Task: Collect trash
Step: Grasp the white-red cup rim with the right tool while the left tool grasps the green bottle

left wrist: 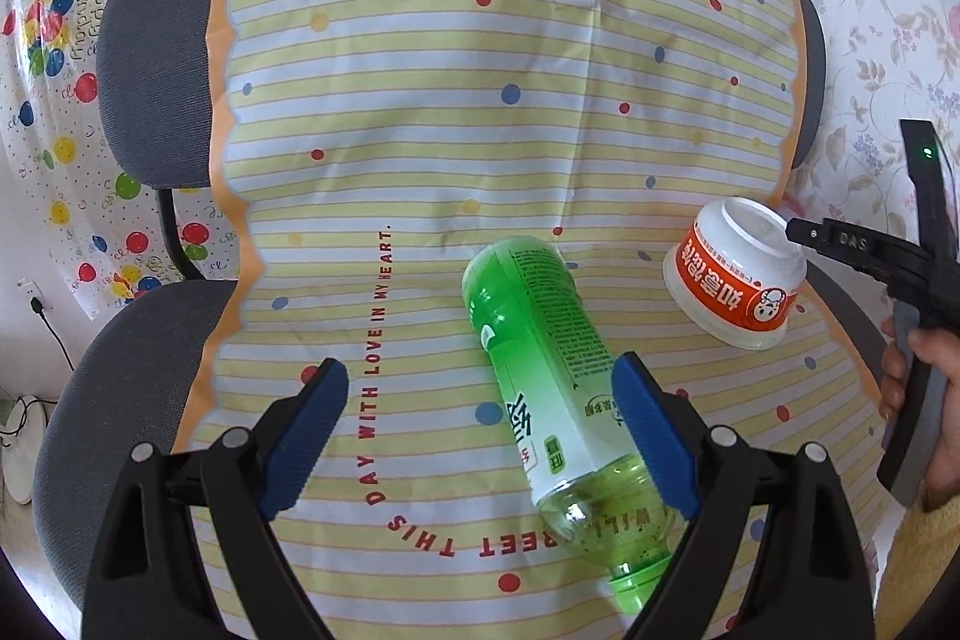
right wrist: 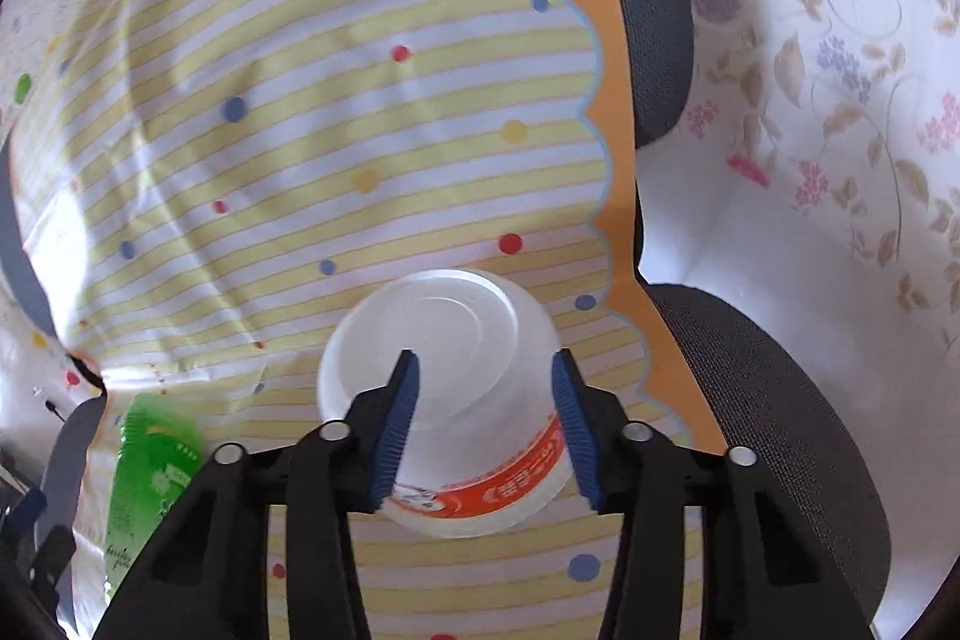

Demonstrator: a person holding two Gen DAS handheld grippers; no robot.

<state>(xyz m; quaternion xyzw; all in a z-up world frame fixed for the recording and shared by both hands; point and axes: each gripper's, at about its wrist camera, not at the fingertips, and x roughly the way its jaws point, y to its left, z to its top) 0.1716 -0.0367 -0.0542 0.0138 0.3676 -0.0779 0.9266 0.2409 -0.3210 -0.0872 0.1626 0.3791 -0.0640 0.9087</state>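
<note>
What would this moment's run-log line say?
left gripper: open, over bottle | right gripper: astride upturned cup, contact unclear | both on chair cloth

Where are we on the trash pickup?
Done: nothing visibly collected; no bin in view. In hand: right gripper straddles the upturned white plastic cup with the orange label, lying on the striped yellow cloth over the chair; a firm grip can't be confirmed. Left gripper stands open around the empty green plastic bottle lying on its side. Left: lift both and bin them.
</note>
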